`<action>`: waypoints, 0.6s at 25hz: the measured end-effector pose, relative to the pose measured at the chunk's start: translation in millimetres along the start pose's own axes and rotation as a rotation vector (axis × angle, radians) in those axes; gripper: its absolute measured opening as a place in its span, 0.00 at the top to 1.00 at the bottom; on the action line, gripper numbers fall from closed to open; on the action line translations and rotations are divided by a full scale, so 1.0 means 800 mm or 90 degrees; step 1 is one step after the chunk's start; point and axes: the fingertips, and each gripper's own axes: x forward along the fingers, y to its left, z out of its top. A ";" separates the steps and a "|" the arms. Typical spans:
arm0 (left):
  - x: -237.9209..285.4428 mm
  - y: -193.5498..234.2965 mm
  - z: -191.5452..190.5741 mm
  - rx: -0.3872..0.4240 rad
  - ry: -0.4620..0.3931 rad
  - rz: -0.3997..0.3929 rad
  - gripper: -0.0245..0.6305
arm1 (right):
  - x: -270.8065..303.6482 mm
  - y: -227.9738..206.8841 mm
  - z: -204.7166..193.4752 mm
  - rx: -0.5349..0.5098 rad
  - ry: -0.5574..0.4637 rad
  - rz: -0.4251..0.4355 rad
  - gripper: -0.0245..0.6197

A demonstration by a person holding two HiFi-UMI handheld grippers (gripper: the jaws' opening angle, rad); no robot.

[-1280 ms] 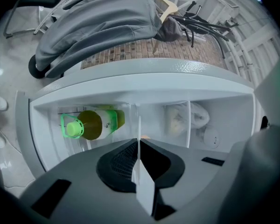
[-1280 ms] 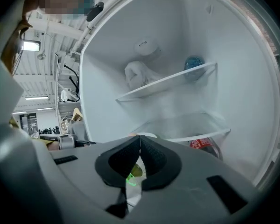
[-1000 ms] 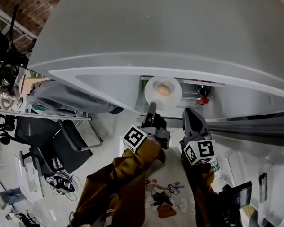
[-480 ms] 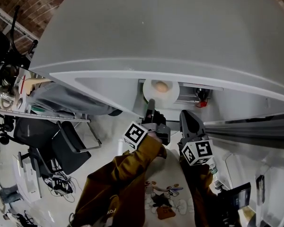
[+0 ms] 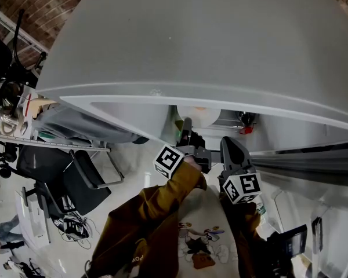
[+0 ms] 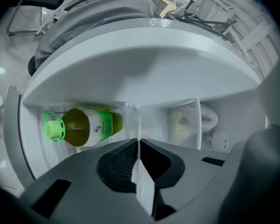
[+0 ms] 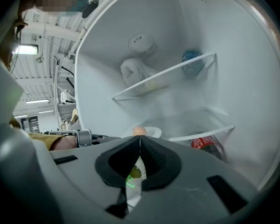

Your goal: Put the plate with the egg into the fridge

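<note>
My left gripper (image 5: 186,125) is shut on the rim of the white plate (image 5: 198,116), which reaches into the open fridge (image 5: 180,33) and is mostly hidden under its top edge. In the left gripper view the plate (image 6: 143,186) shows edge-on between the closed jaws of the left gripper (image 6: 139,142). The right gripper view shows the plate (image 7: 148,132) with the brown egg (image 7: 139,130) on it, level with a lower glass shelf (image 7: 200,135). My right gripper (image 5: 228,145) hangs just right of the left one, shut and empty (image 7: 140,139).
A green bottle (image 6: 86,126) lies in the fridge's left side. A red-labelled cola bottle (image 7: 208,146) lies under the lower shelf. A white bag (image 7: 136,73) and a blue-topped jar (image 7: 192,57) sit on the upper shelf (image 7: 168,76). Office chairs (image 5: 69,175) stand on the floor at left.
The left gripper has carried the plate further into the fridge; in the head view the egg has slipped under the fridge's top edge. The right gripper has barely moved.
</note>
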 end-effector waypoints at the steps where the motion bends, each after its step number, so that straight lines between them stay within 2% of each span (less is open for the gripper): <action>1: 0.001 0.002 0.000 -0.003 -0.002 0.003 0.93 | 0.000 0.000 0.000 -0.001 0.000 0.003 0.95; 15: 0.024 0.011 0.015 -0.036 -0.035 0.012 0.93 | 0.006 -0.003 0.002 0.002 -0.005 0.006 0.95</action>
